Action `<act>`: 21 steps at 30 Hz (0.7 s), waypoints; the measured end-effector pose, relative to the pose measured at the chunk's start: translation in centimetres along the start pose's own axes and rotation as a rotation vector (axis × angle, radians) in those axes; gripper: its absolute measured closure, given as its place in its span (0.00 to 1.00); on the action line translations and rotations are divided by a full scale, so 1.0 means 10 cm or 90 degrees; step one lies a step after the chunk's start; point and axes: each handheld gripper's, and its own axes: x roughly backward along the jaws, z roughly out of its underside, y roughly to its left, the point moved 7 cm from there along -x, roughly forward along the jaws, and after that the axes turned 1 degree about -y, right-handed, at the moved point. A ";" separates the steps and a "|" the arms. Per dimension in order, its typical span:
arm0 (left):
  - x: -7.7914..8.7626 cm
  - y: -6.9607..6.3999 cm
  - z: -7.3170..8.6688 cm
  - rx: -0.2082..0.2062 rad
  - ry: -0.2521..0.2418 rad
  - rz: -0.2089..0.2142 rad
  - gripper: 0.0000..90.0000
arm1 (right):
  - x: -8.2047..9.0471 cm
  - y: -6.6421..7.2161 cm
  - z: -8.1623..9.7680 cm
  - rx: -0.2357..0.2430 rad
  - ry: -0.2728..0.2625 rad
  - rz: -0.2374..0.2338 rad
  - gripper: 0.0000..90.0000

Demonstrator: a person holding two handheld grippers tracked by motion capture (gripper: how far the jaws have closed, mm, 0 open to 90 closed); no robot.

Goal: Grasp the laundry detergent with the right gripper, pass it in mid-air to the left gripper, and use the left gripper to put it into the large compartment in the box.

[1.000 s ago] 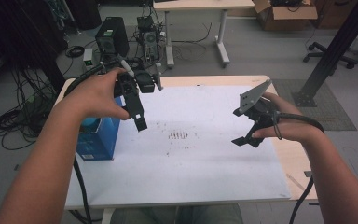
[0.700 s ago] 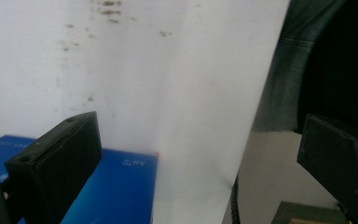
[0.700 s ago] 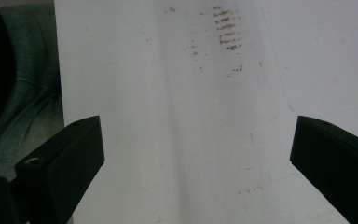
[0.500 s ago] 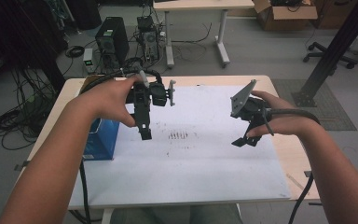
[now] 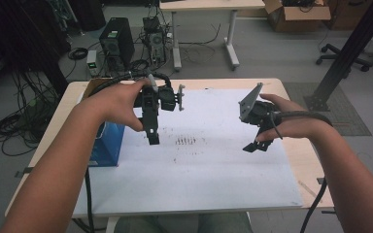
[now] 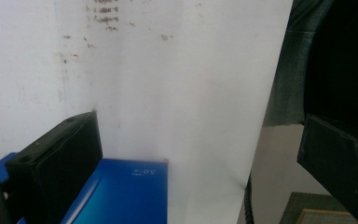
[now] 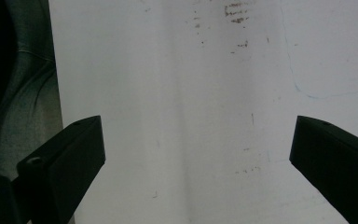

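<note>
Left gripper [image 5: 151,124]: two matte black blocky jaws, wide apart, nothing between them, held above the sheet [image 5: 194,160]. Its own view looks down past the jaws at one blue box [image 6: 121,191], glossy, rectangular, small white print near the corner reads roughly "5.0", rest too small to tell. Box sits at the surface's left edge [image 5: 108,145], just beside the left gripper and partly under the forearm. Right gripper [image 5: 258,141]: same black jaws, also spread wide, empty, hanging over the right half of the sheet; grey three-cornered plate on top. One white sheet, flat, smooth, covers most of the light wooden surface [image 5: 301,155]; a cluster of dark scuff marks [image 5: 185,141] sits mid-sheet between the two grippers, plus scattered specks and a faint blue pen line [image 7: 326,93].
</note>
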 end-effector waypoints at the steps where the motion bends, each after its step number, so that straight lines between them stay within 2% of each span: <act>1: 0.00 0.00 0.00 0.001 -0.002 0.001 0.00 | 0.00 0.00 0.00 0.000 0.001 0.000 0.04; 21: -0.02 0.01 0.04 0.004 0.004 0.008 0.00 | -0.01 -0.03 -0.03 0.002 0.006 -0.001 0.04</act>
